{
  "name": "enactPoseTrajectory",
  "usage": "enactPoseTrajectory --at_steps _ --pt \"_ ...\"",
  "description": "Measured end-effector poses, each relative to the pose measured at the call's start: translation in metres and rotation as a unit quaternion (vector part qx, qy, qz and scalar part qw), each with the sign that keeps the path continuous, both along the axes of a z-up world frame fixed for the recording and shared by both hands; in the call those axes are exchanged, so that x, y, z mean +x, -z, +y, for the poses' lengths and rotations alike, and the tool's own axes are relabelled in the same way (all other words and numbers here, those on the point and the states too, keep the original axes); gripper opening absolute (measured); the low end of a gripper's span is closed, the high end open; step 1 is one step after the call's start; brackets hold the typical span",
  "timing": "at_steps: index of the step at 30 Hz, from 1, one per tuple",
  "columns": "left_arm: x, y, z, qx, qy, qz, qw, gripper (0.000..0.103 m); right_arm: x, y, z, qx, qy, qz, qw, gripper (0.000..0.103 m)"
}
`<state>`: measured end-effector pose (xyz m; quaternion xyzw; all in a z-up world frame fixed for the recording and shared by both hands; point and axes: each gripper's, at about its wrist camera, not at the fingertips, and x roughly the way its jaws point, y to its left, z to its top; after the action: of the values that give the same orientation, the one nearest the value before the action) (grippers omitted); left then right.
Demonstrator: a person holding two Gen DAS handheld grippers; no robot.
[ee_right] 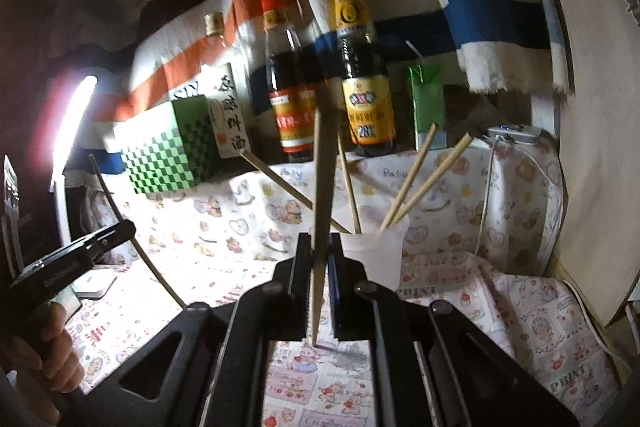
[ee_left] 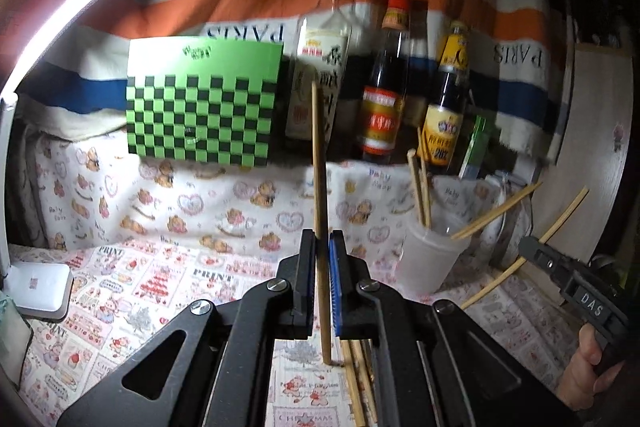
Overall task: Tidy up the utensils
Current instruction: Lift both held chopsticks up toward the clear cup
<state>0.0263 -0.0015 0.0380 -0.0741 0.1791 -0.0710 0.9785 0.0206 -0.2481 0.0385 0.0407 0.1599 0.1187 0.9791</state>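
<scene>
Tongs [ee_left: 322,247] clamped around upright chopstick [ee_left: 320,163]

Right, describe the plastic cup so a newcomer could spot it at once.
Start at the three tall bottles standing against the striped towel at the back. Just in front of them, on the printed cloth, stands the translucent white cup. It is the only open container here, and several wooden chopsticks fan out of it.
</scene>
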Motion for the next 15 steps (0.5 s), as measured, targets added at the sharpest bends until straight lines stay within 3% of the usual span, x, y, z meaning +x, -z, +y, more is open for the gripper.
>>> enactPoseTrajectory --at_steps 3,7,15 --pt "-0.001 0.000 -0.005 0.011 0.008 -0.001 0.9999 0.006 -0.001 -0.002 -0.005 0.014 0.000 0.000 1.000 0.006" --pt "-0.007 -0.002 -0.008 0.014 0.007 -0.021 0.9997 0.005 -0.011 -0.010 -0.012 0.031 0.000 -0.034 0.999 0.006" --pt "-0.022 -0.013 0.009 -0.029 -0.014 -0.073 0.9968 0.005 -0.016 -0.024 -0.026 0.058 0.029 -0.070 0.995 0.006"
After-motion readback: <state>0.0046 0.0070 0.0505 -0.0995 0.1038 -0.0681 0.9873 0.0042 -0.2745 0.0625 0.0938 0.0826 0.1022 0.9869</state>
